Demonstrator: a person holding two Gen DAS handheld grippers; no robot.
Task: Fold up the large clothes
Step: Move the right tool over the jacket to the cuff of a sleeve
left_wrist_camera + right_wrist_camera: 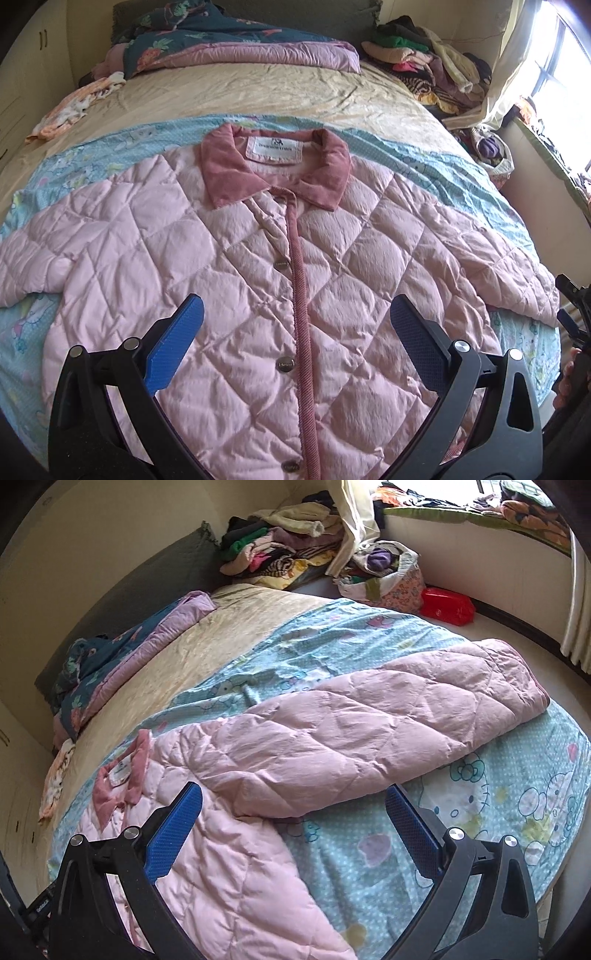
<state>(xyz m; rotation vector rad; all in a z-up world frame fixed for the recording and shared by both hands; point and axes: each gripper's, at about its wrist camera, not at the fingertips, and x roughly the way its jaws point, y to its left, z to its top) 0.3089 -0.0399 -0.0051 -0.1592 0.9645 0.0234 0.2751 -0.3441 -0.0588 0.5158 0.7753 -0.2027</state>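
the pink diamond-quilted padded jacket with a darker pink corduroy collar looks soft, puffy and light, its shell likely a bit slippery, so a pinch at a sleeve cuff or hem edge seems safest. it lies face up, buttoned, on the light blue cartoon-print sheet of the bed. the left gripper hovers wide open and empty just above its chest placket; the right gripper, also wide open and empty, has the outstretched sleeve just ahead

The black left tool with blue ridged pads is hovering with its jaws spread wide, gripping nothing. The matching black right tool is hanging likewise, fingers splayed and empty.
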